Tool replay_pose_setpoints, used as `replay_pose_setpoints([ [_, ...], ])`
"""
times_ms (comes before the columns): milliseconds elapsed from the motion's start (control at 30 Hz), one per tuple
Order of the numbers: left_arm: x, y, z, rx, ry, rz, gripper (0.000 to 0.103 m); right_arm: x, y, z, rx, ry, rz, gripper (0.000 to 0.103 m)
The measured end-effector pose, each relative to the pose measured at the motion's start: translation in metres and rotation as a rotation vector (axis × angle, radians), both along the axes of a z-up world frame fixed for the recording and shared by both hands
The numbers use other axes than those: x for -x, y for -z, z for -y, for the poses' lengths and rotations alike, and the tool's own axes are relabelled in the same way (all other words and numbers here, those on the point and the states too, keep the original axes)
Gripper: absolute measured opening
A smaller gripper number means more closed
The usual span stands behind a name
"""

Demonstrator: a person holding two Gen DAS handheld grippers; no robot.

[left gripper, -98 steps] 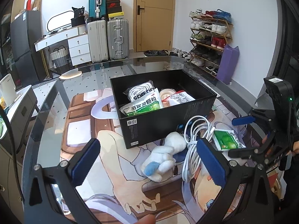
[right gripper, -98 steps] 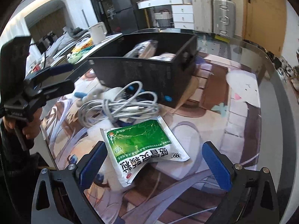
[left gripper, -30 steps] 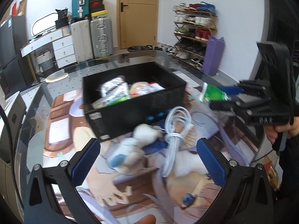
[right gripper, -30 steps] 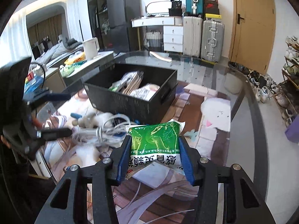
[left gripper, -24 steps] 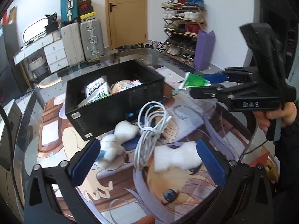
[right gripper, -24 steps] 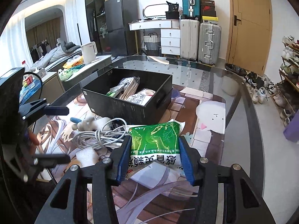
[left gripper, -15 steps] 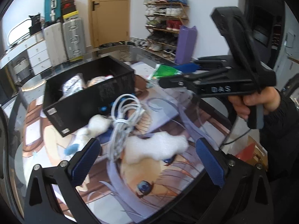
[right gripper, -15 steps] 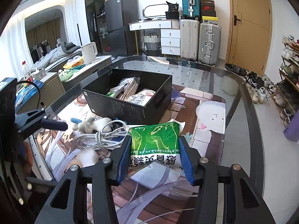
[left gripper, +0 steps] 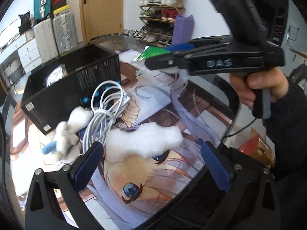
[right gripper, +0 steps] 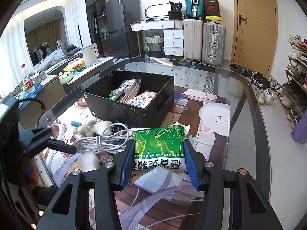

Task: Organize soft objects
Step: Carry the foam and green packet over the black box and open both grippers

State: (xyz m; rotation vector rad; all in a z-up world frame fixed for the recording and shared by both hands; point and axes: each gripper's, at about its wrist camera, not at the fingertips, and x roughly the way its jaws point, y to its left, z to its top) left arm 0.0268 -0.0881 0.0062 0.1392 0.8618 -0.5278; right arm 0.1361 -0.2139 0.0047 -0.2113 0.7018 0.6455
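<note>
My right gripper is shut on a green medicine packet and holds it above the mat, short of the black box. It also shows from the side in the left wrist view, with the packet in it. My left gripper is open and empty, its fingers either side of a white foam piece lying on the mat. A white plush toy and a coiled white cable lie beside the box, which holds several packets.
The glass table's front edge runs just below the foam. Suitcases, a white dresser and a door stand behind the table. A shoe rack is at the right.
My right gripper closed on the green packet and lifted it off the mat. My left gripper swung right and down, from the plush toy to around the foam piece.
</note>
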Motion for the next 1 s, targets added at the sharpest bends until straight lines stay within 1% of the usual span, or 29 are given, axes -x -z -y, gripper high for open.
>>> replay_pose_setpoints([
  [100,-0.007,0.007,0.0,0.011,-0.03,-0.016,0.1,-0.001,0.001,0.0,0.002,0.0,-0.004,0.05],
  [233,-0.008,0.013,0.006,-0.023,-0.048,-0.002,0.1,-0.002,0.003,0.0,0.001,-0.001,-0.009,0.05],
  [267,-0.008,0.014,0.007,-0.027,-0.054,0.004,0.098,-0.002,0.003,0.0,0.001,0.0,-0.01,0.05],
  [300,-0.007,0.014,0.008,-0.029,-0.05,0.008,0.088,-0.002,0.003,0.0,0.002,0.0,-0.008,0.05],
  [433,-0.004,0.012,0.012,-0.056,-0.046,0.043,0.087,-0.002,0.004,-0.001,0.003,0.0,-0.011,0.05],
  [567,0.002,-0.001,0.009,-0.039,-0.038,0.084,0.087,-0.001,0.002,0.0,-0.004,-0.002,-0.006,0.05],
  [667,0.003,-0.01,0.002,-0.023,-0.057,0.109,0.087,0.001,0.0,0.0,-0.014,-0.002,0.002,0.05],
  [767,0.0,-0.023,-0.011,0.013,-0.09,0.137,0.087,0.003,-0.005,0.001,-0.032,-0.004,0.018,0.05],
  [1000,-0.009,-0.044,-0.039,0.041,-0.175,0.194,0.087,0.01,-0.013,-0.004,-0.052,-0.018,0.048,0.05],
])
